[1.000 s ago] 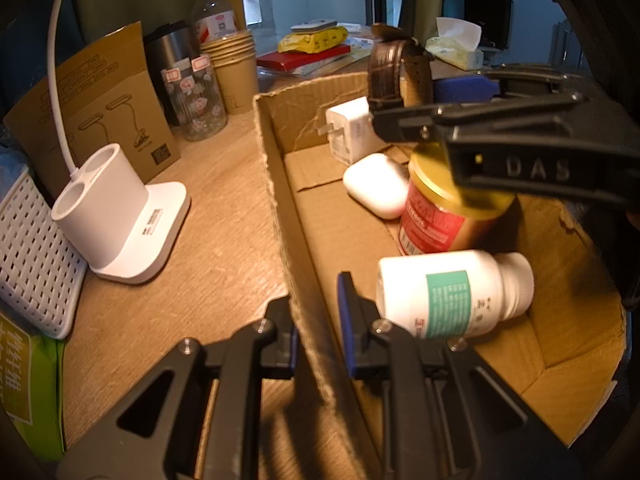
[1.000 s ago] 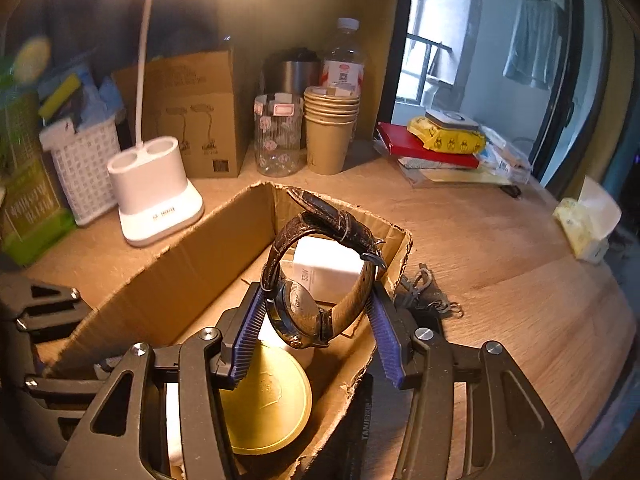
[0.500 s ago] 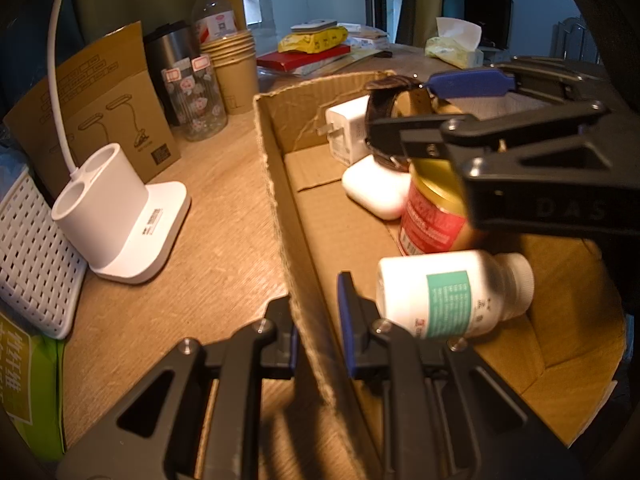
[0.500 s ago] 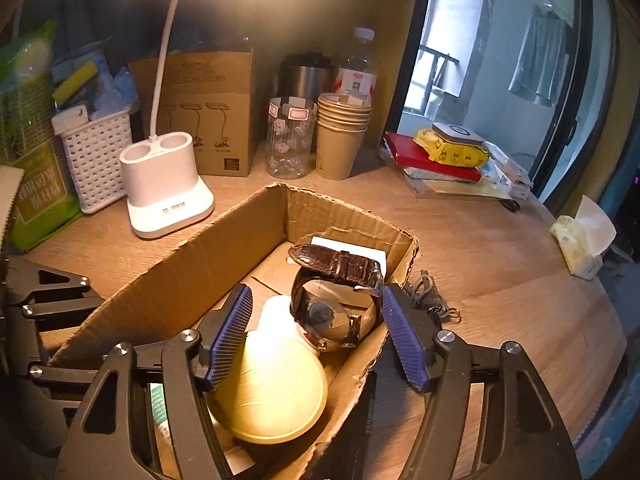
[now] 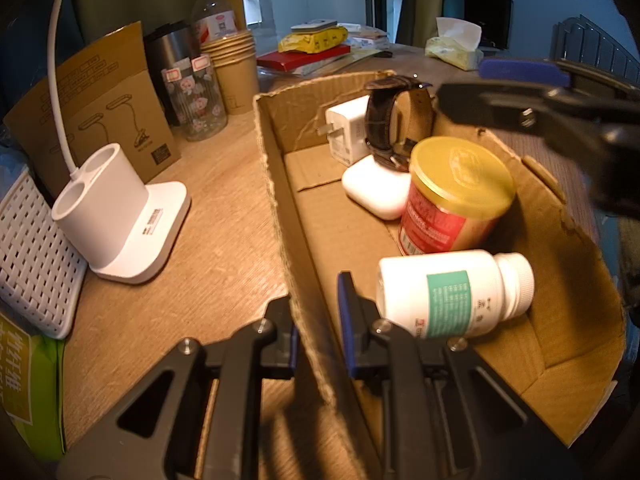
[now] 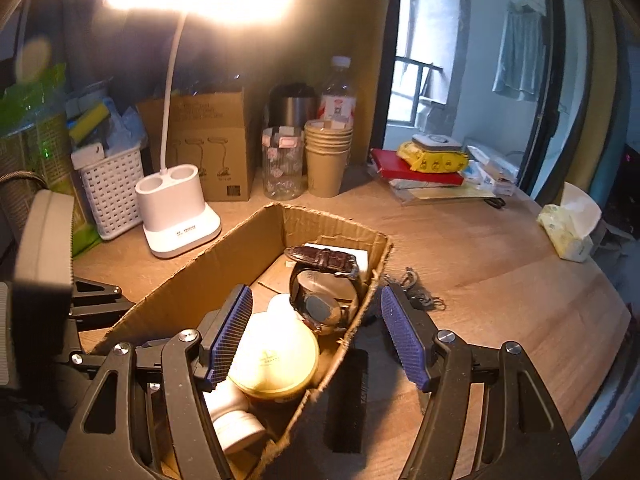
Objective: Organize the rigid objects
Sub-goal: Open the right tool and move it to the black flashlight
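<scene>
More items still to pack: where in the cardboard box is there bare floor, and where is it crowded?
Free: the box floor along the wall the left gripper clamps, bordered by the white case, the jar and the pill bottle. Crowded: the far corner, where the charger, watch, case and jar cluster. Outside, bare table lies beyond the keys.

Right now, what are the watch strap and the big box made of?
The watch strap looks like dark brown leather, slightly glossy, with a bumpy scaly grain and a metal buckle; it could be imitation. The box is plain brown corrugated cardboard, matte, with ragged torn edges showing its wavy inner layer.
</scene>
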The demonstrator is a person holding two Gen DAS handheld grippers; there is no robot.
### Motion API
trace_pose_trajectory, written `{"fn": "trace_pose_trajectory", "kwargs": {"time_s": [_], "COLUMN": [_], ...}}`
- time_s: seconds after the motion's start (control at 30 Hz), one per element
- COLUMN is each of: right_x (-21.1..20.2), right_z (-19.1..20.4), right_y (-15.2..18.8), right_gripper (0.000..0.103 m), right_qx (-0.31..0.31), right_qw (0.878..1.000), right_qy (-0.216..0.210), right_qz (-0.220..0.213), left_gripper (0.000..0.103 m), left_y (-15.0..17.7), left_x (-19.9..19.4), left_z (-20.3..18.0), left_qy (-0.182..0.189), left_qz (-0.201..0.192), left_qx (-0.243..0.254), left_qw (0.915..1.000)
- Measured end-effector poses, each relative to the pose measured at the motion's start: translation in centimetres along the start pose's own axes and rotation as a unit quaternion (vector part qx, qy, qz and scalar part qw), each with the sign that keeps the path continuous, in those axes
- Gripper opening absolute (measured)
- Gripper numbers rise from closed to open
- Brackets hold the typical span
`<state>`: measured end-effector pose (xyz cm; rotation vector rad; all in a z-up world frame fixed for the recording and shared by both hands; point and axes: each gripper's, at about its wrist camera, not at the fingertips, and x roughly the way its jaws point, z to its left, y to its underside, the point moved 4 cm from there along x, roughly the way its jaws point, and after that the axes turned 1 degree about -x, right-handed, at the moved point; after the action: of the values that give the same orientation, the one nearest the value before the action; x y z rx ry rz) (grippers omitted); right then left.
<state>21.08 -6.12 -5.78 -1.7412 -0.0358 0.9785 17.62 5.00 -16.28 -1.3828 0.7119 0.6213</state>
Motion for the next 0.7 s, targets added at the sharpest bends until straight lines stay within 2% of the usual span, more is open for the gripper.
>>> {"fn": "trace_pose_trajectory", "kwargs": {"time_s": [0.4,0.57,0.7], "right_x": [-2.7,-3.6,-3.4], "right_z": [-4.3,-5.5,-6.2], "right_y": [1.2,2.0,3.2], "right_gripper": [0.070,0.070,0.070], "right_qx": [0.089,0.100,0.104], "right_qw": [0.996,0.995,0.994], "right_qy": [-0.002,0.007,0.013], "right_qz": [-0.021,-0.026,-0.013], "left_gripper": [0.018,0.018,0.018], "left_y": [0.0,0.0,0.0], "left_x": [0.0,0.0,0.0], "left_z": [-0.1,-0.1,0.0], "left_qy": [0.000,0.000,0.000], "left_qz": [0.000,0.000,0.000], "left_qx": [0.000,0.000,0.000], "left_qw": [1.0000,1.0000,1.0000]}}
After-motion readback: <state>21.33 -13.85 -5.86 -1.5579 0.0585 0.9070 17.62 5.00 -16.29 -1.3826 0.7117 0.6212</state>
